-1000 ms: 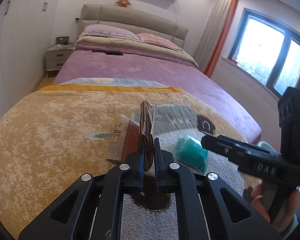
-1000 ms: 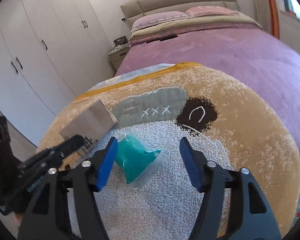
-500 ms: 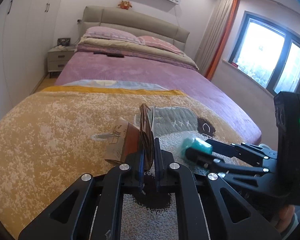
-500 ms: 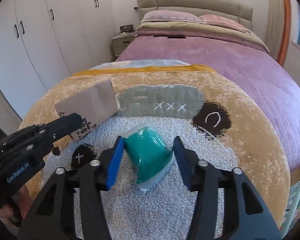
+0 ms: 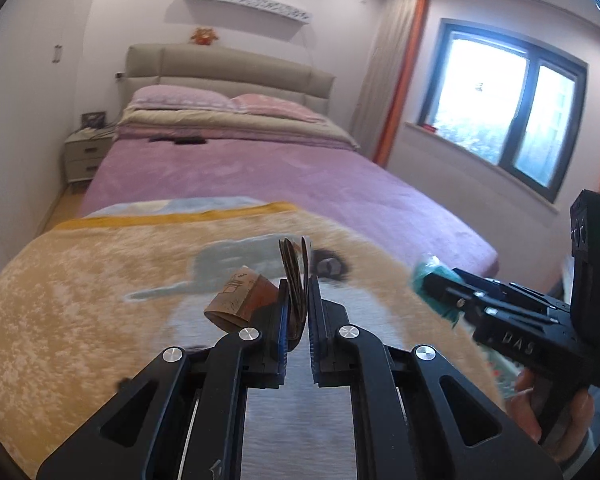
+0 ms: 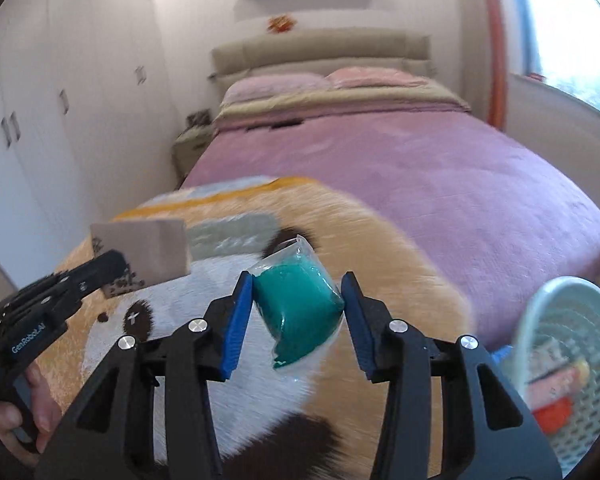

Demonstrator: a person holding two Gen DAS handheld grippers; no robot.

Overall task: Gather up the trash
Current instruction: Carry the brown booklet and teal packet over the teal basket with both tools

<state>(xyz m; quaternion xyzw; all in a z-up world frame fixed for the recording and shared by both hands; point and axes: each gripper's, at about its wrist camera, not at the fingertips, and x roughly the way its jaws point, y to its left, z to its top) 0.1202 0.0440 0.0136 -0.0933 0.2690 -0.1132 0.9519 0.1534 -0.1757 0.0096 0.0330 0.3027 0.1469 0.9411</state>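
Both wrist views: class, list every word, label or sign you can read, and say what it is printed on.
"GenRobot.AI": side of the left hand-held gripper.
"DAS": side of the right hand-held gripper; it may be cut off.
Black print on the brown paper packet: too blurred to read.
"xxx" stitching on the blanket: blurred.

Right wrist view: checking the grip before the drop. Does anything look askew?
The teal packet sits tilted between the right gripper jaws, its lower corner hanging below them. The basket leans sideways, trash inside.
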